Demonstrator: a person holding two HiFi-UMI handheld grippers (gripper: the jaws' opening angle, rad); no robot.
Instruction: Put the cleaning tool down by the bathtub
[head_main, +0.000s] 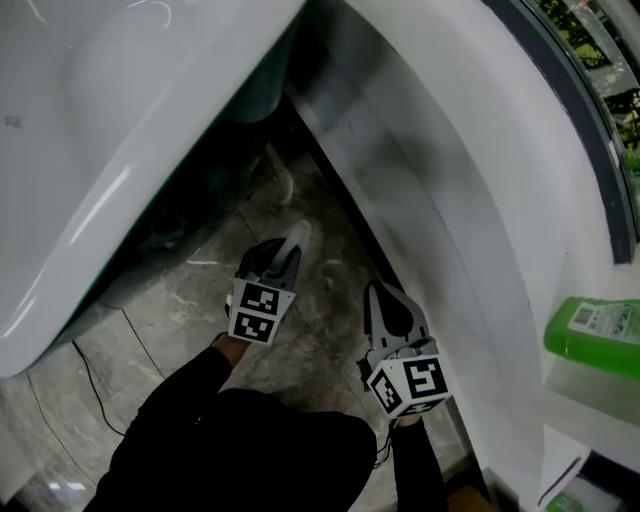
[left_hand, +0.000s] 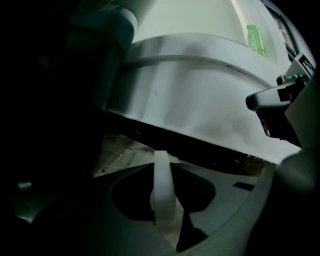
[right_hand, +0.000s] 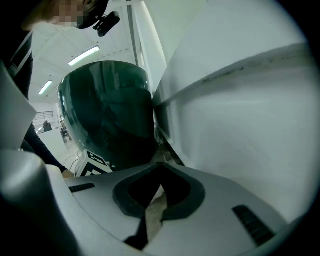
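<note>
Looking steeply down, you stood over a narrow strip of grey marbled floor (head_main: 300, 340) between the white bathtub (head_main: 120, 120) on the left and a curved white panel (head_main: 430, 180) on the right. Your left gripper (head_main: 278, 255) had its jaws closed on the cleaning tool (left_hand: 162, 190), whose pale handle stood upright between them. The tool's working end was out of view. Your right gripper (head_main: 385, 300) hung just beside it, tips together, with nothing between them. The tool seemed not yet set down, so this looked like the lowering step. Next, the tool would need to rest on the floor close to the tub's base before the left jaws part and draw back clear of it.
</note>
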